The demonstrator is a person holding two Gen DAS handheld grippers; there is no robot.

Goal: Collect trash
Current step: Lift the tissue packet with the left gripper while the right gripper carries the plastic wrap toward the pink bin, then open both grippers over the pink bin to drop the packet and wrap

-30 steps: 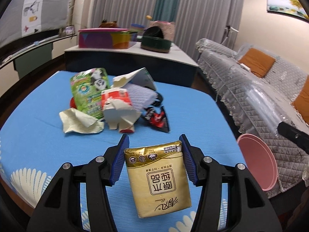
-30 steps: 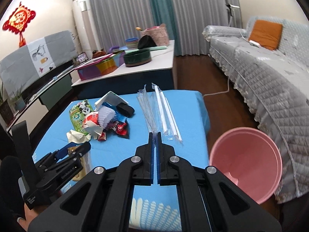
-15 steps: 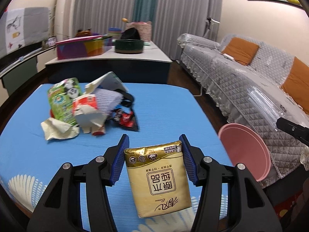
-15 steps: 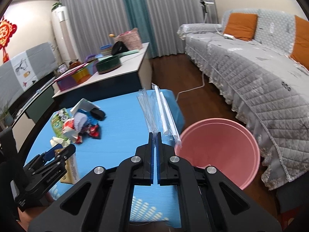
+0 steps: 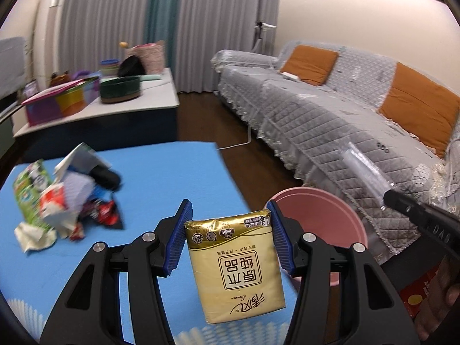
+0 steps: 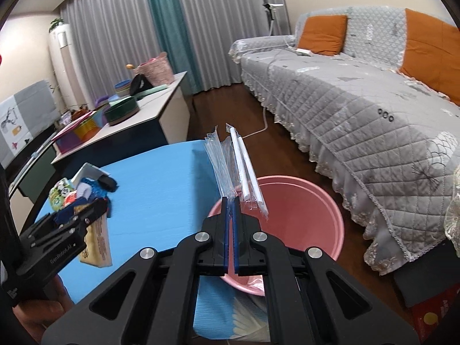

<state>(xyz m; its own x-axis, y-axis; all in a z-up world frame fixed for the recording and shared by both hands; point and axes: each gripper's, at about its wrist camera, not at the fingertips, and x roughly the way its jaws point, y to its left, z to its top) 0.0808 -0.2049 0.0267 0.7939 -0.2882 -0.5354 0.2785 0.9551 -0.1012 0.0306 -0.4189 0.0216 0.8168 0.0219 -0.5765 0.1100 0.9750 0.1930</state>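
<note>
My left gripper (image 5: 230,215) is shut on a gold tissue pack (image 5: 234,261) and holds it above the blue table's right edge, near the pink bin (image 5: 322,218). My right gripper (image 6: 230,201) is shut on a clear plastic wrapper with white straws (image 6: 238,164), held over the near rim of the pink bin (image 6: 302,210). The left gripper with the gold pack (image 6: 96,241) shows at the left of the right wrist view. A pile of trash (image 5: 63,189) lies on the table's left part.
The blue table (image 5: 161,172) has its right edge beside the bin. A grey covered sofa (image 6: 359,109) with orange cushions stands right of the bin. A low cabinet (image 5: 100,109) with boxes and bowls stands behind the table.
Both grippers have moved right toward the pink bin with their loads. The bin is now closer in both views; the trash pile has shifted left.
</note>
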